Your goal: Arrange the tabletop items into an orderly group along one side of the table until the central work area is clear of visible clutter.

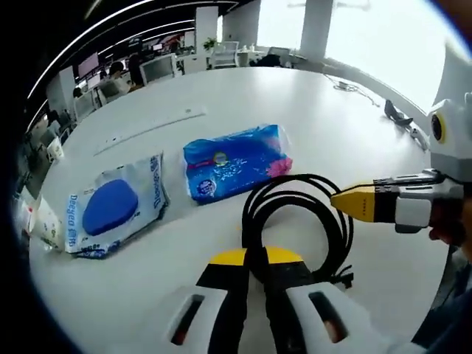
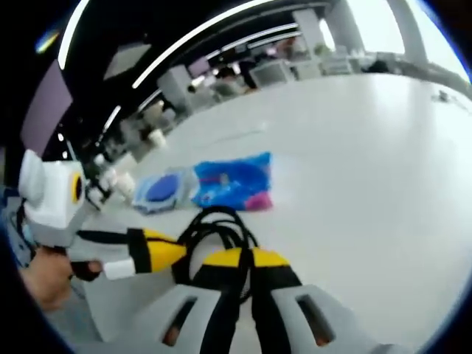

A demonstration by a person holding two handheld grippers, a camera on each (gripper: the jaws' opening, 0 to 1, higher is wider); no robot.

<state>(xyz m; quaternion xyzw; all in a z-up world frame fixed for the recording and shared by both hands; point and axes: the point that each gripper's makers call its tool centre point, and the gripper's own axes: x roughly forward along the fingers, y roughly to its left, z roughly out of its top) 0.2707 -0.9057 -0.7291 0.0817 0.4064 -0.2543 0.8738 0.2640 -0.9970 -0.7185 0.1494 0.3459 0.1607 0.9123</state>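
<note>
A coiled black cable (image 1: 295,221) is seen at lower centre of the left gripper view, lying on the white table (image 1: 243,96); in the right gripper view the same cable (image 2: 214,228) is seen at centre left, just above that view's own jaws. The left gripper (image 1: 254,258) is seen rising from the bottom of its view, its yellow-tipped jaws drawn together on a strand at the near edge of the coil. The right gripper (image 1: 346,200) is seen entering the left gripper view from the right, its yellow tip placed over the coil's right side; whether it touches the cable cannot be told. In its own view the right gripper (image 2: 243,259) is shown with jaws close together at the cable's near edge; whether a strand is clamped cannot be told. The left gripper (image 2: 173,252) is seen entering that view from the left, held by a hand (image 2: 44,276) at the lower left. A blue tissue pack (image 1: 236,162) is found just beyond the coil, at centre, and is also seen above the cable in the right gripper view (image 2: 234,183). A wipes pack (image 1: 114,206) with a blue oval lid is found to the left of it, apart from it. Small items at the far left table edge are too blurred to identify. Desks and monitors are seen in the upper left background.
</note>
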